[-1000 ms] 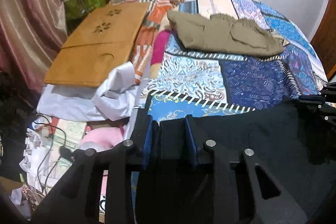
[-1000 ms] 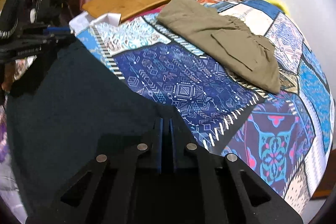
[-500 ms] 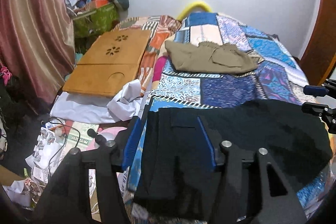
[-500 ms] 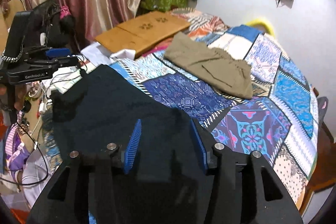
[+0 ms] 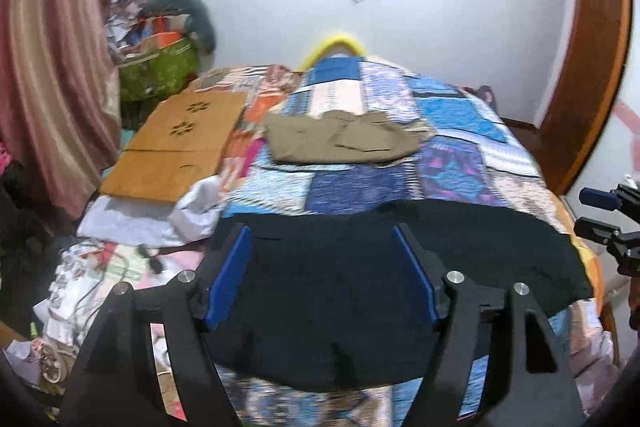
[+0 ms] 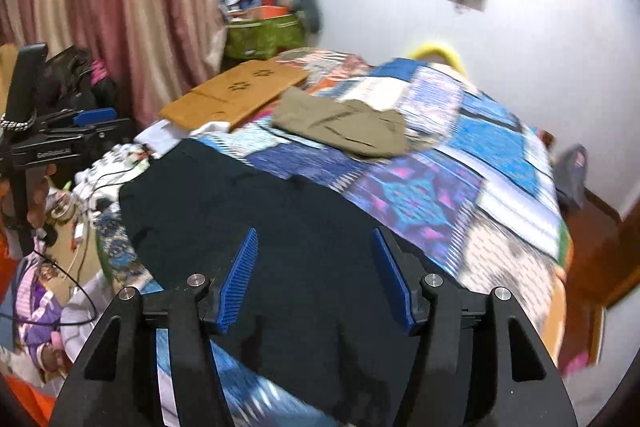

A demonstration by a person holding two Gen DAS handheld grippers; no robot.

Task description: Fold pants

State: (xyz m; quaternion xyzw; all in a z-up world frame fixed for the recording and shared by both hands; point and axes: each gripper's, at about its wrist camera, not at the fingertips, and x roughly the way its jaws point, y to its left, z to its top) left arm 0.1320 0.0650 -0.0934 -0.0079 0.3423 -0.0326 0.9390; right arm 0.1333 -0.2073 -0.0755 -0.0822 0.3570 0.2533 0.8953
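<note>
The black pants [image 5: 360,279] lie spread flat across the near end of the patchwork bedspread [image 5: 448,131]; they also show in the right wrist view [image 6: 248,219]. My left gripper [image 5: 322,243] is open and empty, raised above the pants' left part. My right gripper [image 6: 314,247] is open and empty above their right part. Each gripper shows at the edge of the other's view: the right one [image 5: 604,215], the left one [image 6: 80,127]. Folded olive pants [image 5: 340,139] lie farther up the bed.
A wooden lap desk [image 5: 176,147] and white cloth [image 5: 160,215] lie off the bed's left side, with cables and clutter on the floor [image 5: 92,267]. A green bag [image 5: 160,67] and striped curtain [image 5: 44,67] stand at left. A wooden frame [image 5: 592,67] stands at right.
Both grippers let go of the black pants, opened and pulled up and back. The pants now lie flat on the bed, and more of the room is in view.
</note>
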